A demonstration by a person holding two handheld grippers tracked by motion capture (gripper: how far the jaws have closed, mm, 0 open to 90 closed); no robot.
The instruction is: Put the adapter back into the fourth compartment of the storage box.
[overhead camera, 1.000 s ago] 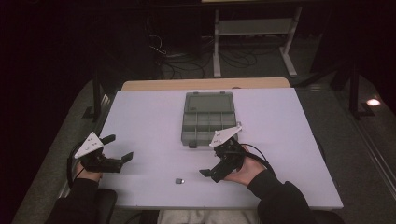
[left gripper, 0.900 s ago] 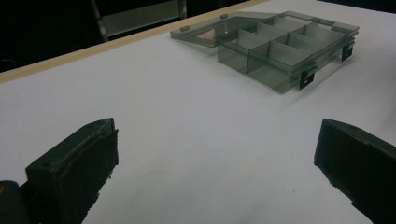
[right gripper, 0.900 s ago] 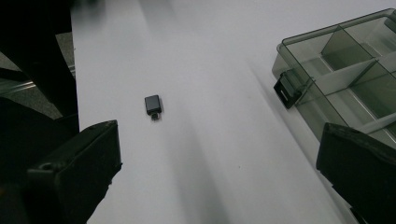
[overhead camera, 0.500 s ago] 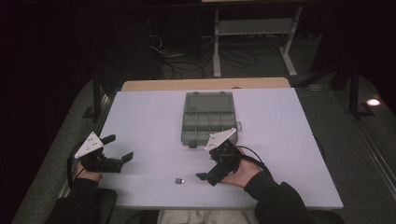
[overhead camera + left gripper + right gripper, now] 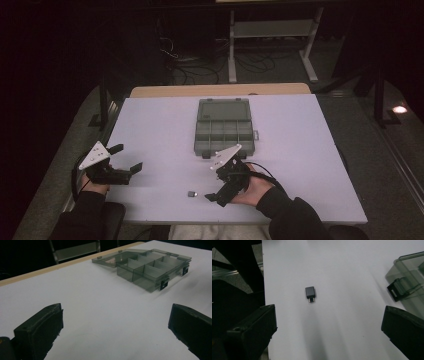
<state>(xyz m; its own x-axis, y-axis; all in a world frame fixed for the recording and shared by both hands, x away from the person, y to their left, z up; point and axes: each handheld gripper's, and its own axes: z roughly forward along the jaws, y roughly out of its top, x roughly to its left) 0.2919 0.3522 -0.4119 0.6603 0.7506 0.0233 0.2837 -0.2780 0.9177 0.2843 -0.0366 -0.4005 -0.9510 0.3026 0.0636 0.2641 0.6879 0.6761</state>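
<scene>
Overhead, white table [image 5: 300, 150] amid dark room.

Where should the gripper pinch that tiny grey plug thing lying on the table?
Probably across the two long sides of the small grey adapter's wider body, coming straight down from above. It lies flat on the white table, and its metal tip looks too short to pinch. The right hand-held gripper is open nearby.

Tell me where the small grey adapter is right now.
The small grey adapter lies flat on the white table near its front edge in the high view, just left of the open right gripper and well in front of the compartment box.
</scene>
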